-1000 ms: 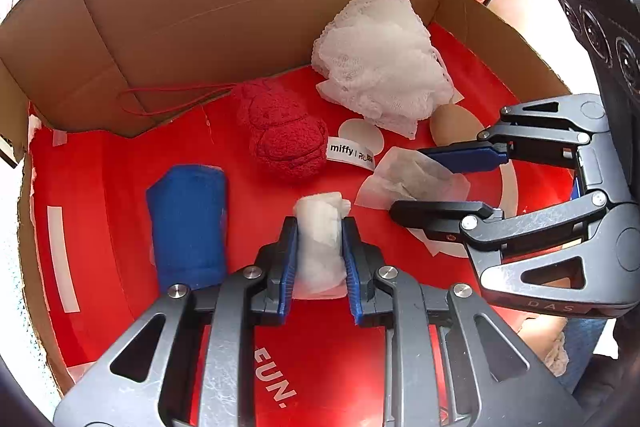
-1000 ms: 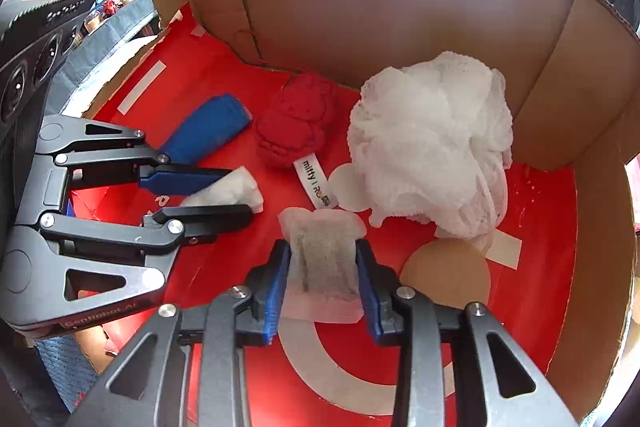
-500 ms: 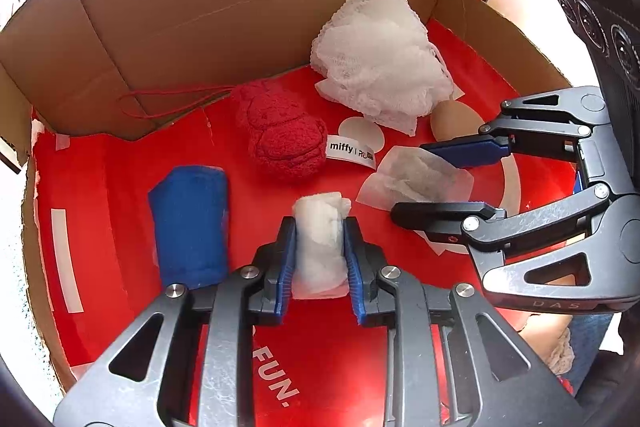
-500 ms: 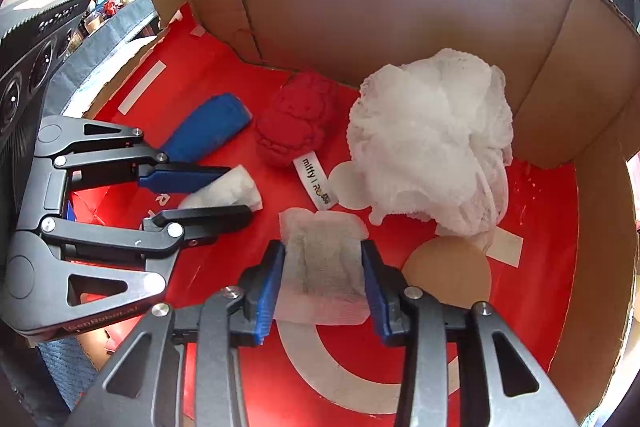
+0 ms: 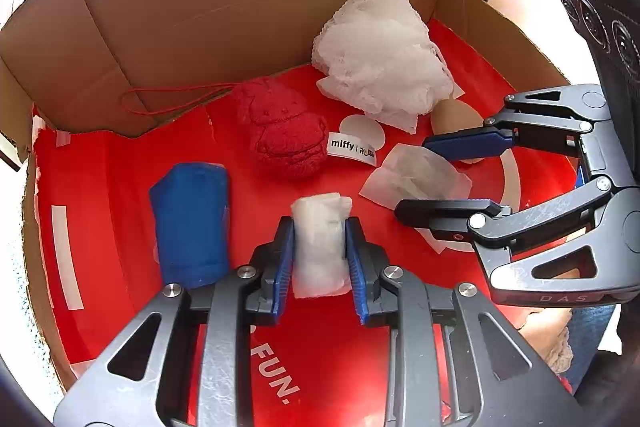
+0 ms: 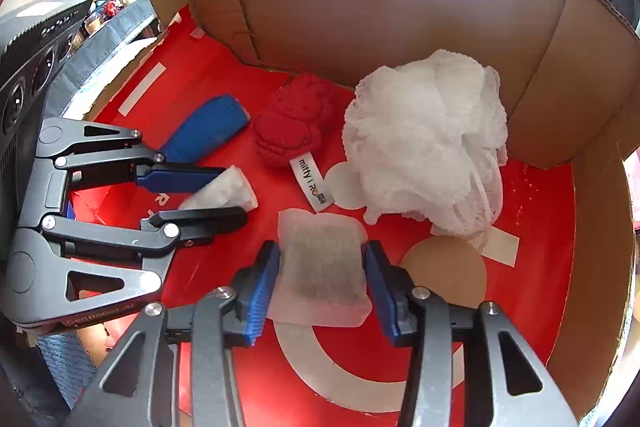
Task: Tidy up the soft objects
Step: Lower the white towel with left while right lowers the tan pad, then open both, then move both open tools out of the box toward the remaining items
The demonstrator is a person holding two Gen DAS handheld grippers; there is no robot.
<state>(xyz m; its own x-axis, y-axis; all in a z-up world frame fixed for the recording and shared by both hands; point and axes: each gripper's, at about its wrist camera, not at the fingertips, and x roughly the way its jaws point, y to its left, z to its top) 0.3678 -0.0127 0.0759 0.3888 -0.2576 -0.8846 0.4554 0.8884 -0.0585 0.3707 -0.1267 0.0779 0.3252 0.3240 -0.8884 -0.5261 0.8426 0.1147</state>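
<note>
1. My left gripper (image 5: 319,259) brackets the white gauze roll (image 5: 320,243) on the box floor (image 5: 120,187) near the front edge. The jaws are easing apart, pads barely touching its sides, so I judge it delivered.
2. My right gripper (image 6: 323,285) is opening around the flat sachet (image 6: 322,267), which lies on the floor beside the roll; its pads now stand just clear.
3. Further in, the blue cloth roll (image 5: 192,223) lies toward the left wall, with the red plush (image 5: 286,131) mid-floor.
4. The white mesh pouf (image 5: 380,67) fills the far right corner, with the tan puff (image 6: 444,271) before it.
5. Everything visible lies inside; only withdrawal seems left.
</note>
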